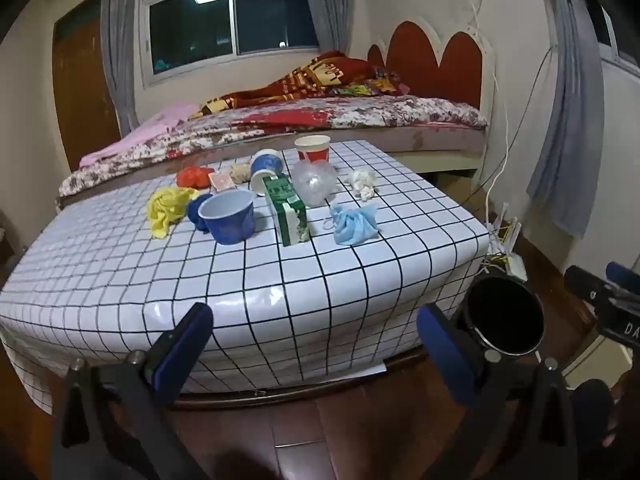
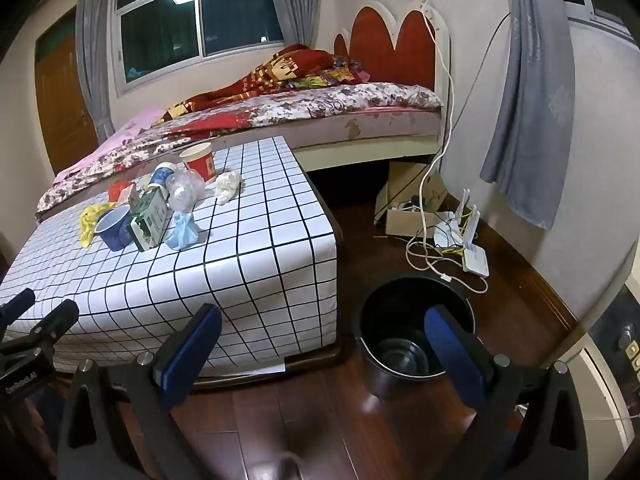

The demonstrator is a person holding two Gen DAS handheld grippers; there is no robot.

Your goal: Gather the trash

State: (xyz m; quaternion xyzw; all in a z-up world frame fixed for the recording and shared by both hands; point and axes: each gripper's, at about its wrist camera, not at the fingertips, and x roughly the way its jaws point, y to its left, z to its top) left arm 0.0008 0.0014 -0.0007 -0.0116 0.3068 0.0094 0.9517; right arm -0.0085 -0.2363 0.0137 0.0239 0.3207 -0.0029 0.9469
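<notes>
Trash is clustered on a low table with a white checked cloth: a blue cup, a green carton, a blue face mask, a crumpled clear plastic, a white tissue, a red paper cup, a yellow rag and an orange wad. A black bucket stands on the floor right of the table. My left gripper hangs open before the table's near edge. My right gripper is open, its right finger over the bucket. Neither holds anything.
A bed with patterned covers runs behind the table. White routers, cables and a cardboard box lie on the dark wood floor beyond the bucket. Grey curtain hangs at the right wall.
</notes>
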